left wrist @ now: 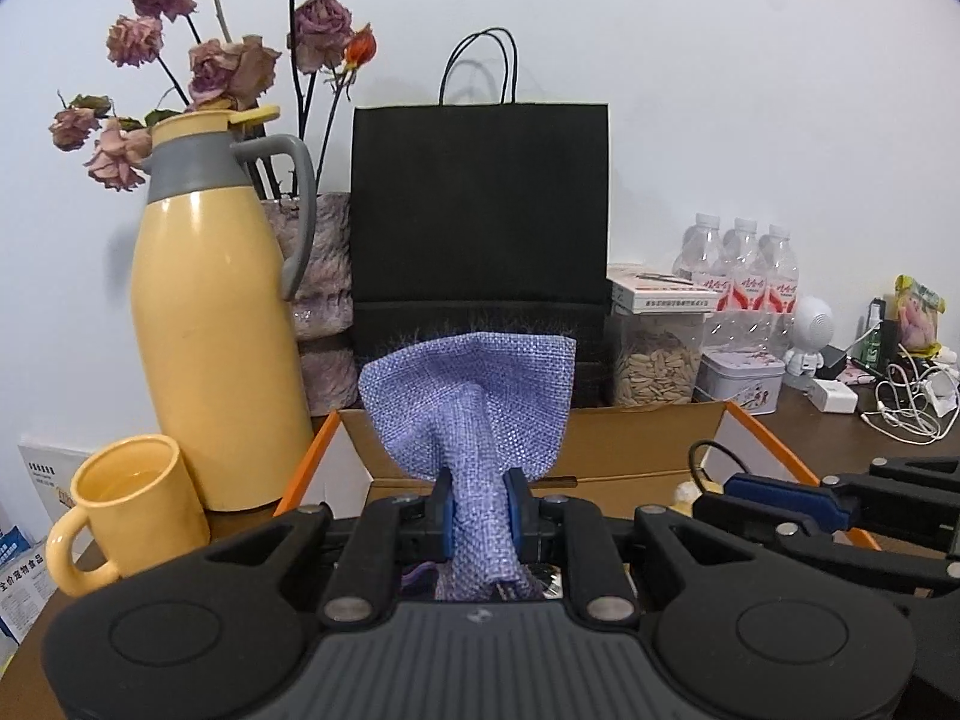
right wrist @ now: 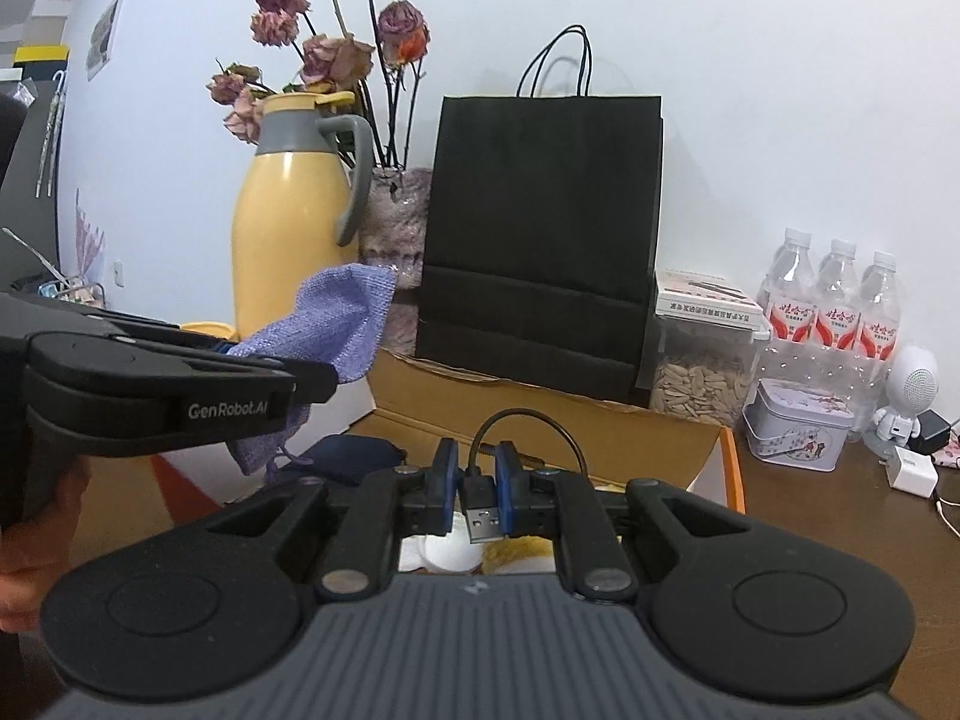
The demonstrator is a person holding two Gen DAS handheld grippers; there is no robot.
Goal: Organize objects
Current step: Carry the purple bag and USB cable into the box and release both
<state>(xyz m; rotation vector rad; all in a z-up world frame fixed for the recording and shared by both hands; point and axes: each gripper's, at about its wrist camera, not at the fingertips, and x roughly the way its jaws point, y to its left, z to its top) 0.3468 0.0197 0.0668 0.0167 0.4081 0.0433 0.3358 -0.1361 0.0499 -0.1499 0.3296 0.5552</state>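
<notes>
My left gripper (left wrist: 480, 510) is shut on a purple woven pouch (left wrist: 474, 408), pinched at its gathered neck, with the wide end standing up above the open cardboard box (left wrist: 630, 444). From the right wrist view the same pouch (right wrist: 336, 324) hangs from the left gripper (right wrist: 240, 354) at the left, over the box's left side. My right gripper (right wrist: 477, 480) is shut on a black USB cable (right wrist: 483, 501), its plug between the pads and the cord looping up behind. In the left wrist view the right gripper (left wrist: 744, 495) reaches in from the right over the box.
Behind the box (right wrist: 540, 420) stand a black paper bag (right wrist: 540, 228), a yellow thermos jug (left wrist: 210, 312), a yellow mug (left wrist: 126, 504), a vase of dried roses (left wrist: 324, 276), a jar of seeds (right wrist: 702, 384), water bottles (right wrist: 834, 300), a tin (right wrist: 798, 426), and chargers and cables (left wrist: 900, 402). A dark pouch (right wrist: 354, 456) lies in the box.
</notes>
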